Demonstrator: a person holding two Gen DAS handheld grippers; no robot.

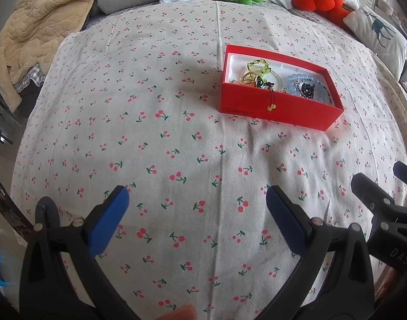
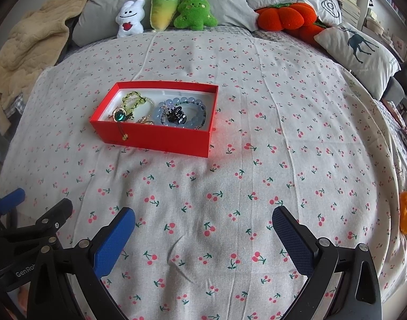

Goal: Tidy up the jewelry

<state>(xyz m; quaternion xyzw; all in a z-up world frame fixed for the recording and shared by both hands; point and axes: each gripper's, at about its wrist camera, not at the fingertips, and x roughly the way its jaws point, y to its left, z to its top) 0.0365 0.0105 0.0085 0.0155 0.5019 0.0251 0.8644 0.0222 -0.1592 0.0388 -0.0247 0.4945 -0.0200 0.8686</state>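
Now jewelry [image 2: 161, 110] fills the red box [image 2: 155, 136]; both hand-held grippers gape.

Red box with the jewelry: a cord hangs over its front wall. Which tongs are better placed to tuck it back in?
Probably the right tongs. The red box and hanging cord sit slightly nearer its centre line, and both tongs are open and empty. The left tongs would reach across.
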